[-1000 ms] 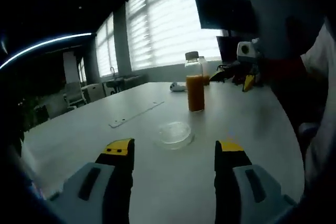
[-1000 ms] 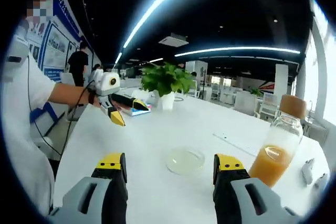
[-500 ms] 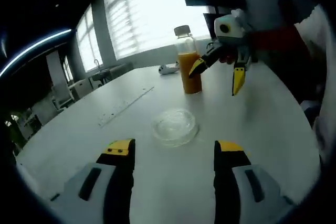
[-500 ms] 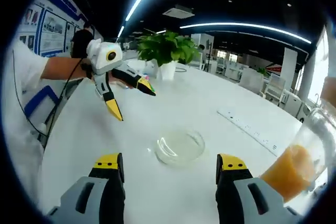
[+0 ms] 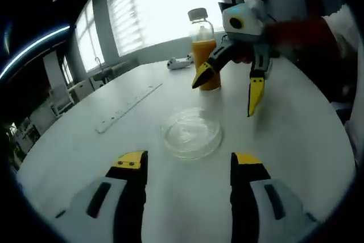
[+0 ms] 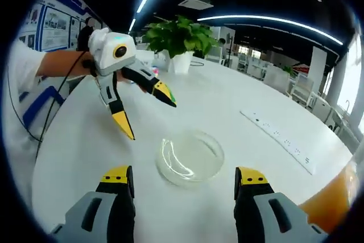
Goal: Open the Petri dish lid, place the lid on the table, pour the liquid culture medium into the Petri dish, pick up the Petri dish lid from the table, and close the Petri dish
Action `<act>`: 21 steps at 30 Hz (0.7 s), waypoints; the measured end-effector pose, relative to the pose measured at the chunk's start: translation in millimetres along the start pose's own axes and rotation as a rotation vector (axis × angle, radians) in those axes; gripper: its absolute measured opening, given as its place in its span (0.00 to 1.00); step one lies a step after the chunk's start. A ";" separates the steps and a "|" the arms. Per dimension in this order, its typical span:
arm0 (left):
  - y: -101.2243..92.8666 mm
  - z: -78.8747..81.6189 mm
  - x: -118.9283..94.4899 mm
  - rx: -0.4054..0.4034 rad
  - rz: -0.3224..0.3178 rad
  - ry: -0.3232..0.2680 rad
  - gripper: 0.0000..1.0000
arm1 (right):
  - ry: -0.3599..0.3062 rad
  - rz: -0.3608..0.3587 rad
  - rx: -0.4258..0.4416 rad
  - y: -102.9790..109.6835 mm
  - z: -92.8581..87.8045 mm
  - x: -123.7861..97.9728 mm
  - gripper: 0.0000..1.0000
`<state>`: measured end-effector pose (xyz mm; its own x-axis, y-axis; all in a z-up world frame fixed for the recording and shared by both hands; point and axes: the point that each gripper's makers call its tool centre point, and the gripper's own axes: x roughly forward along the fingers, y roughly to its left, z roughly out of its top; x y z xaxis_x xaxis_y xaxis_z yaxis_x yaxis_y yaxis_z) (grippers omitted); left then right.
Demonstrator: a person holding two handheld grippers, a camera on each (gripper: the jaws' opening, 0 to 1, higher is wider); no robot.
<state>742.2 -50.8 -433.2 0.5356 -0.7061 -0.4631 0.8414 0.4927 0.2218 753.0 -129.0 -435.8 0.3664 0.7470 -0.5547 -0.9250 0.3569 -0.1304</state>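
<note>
Two grippers converge on one closed dish, and neither holds anything. Nearest in the left gripper view, the left gripper [image 5: 188, 166] has its yellow-tipped jaws spread wide and empty, with the Petri dish [image 5: 191, 134] lying on the white table [image 5: 296, 140] just beyond and between them. Its clear lid appears to sit on the base; no liquid shows inside. In the right gripper view the right gripper [image 6: 185, 179] is likewise wide open and empty, the dish just ahead of its tips.

Beyond the dish in the left gripper view, the right gripper hangs tilted downward, and behind it stands the bottle [image 5: 205, 46] of orange culture medium, capped. Farther off, a power strip [image 5: 128, 106] lies along the table, and a potted plant [image 6: 180, 41] stands at the far edge in the right gripper view.

For a clean lid lift, one gripper should probably come down square over the rim, close on the lid's edge alone, and rise straight up so the base stays put. Clear plastic is slippery, so a gentle, centred squeeze seems wise.
</note>
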 end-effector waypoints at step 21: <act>12.1 -10.7 36.7 0.080 -0.086 0.097 0.49 | 0.161 0.081 -0.046 -0.4 -10.2 32.6 0.65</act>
<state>771.2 -65.3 -456.7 0.4550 -0.6896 -0.5634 0.8891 0.3875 0.2437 764.3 -110.6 -462.2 0.2729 0.6715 -0.6889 -0.9559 0.2702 -0.1153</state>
